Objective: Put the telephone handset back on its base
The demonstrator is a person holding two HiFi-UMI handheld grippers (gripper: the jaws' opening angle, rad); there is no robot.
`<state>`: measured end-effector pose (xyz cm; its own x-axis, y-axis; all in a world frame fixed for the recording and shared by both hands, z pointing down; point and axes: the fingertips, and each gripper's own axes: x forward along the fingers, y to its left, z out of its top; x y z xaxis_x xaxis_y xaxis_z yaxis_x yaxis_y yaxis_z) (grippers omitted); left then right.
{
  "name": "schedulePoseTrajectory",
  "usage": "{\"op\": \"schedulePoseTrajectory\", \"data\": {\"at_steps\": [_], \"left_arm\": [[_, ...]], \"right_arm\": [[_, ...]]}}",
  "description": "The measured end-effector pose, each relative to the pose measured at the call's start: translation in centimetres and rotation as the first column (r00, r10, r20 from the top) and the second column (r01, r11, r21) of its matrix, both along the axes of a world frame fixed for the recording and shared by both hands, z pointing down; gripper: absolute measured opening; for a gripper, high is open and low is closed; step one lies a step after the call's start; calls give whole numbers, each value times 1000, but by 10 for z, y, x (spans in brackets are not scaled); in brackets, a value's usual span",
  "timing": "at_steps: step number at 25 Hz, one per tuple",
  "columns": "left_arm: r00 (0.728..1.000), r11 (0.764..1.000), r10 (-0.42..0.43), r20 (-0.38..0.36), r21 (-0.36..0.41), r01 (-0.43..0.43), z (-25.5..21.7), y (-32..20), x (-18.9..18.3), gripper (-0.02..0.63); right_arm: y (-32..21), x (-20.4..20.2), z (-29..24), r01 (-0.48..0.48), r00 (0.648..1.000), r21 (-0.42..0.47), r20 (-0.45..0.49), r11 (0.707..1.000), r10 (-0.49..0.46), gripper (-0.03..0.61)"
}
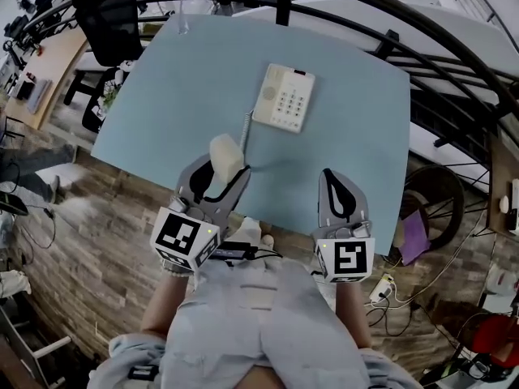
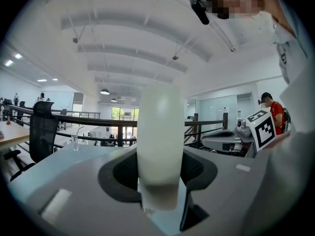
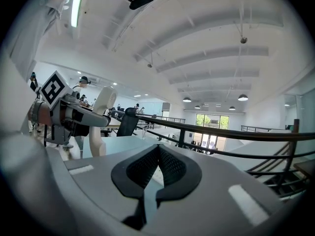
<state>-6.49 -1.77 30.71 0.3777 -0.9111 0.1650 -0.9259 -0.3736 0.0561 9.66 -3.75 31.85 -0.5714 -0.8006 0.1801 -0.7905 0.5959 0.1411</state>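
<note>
A cream telephone handset stands upright between the jaws of my left gripper, which is shut on it above the table's near edge. In the left gripper view the handset fills the gap between the jaws. From the handset a coiled cord runs to the white telephone base, which lies further back near the table's middle with its keypad up. My right gripper hovers to the right of the left one, shut and empty. In the right gripper view, the handset shows at the left.
The pale blue table ends at a curved black railing behind and to the right. A black office chair stands at the far left corner. A clear glass sits at the table's back edge. Wooden floor lies below.
</note>
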Motion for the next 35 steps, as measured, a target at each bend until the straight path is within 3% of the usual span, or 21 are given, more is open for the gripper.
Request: {"op": "schedulePoseTrajectory", "data": {"at_steps": [19, 35], "left_arm": [[996, 993, 88, -10, -81, -89, 28, -89, -3, 206], [994, 981, 101, -30, -161, -105, 61, -153, -4, 206]], "right_arm": [[-69, -10, 25, -72, 997, -76, -9, 995, 71, 6], [-114, -10, 50, -115, 993, -119, -27, 986, 113, 6]]}}
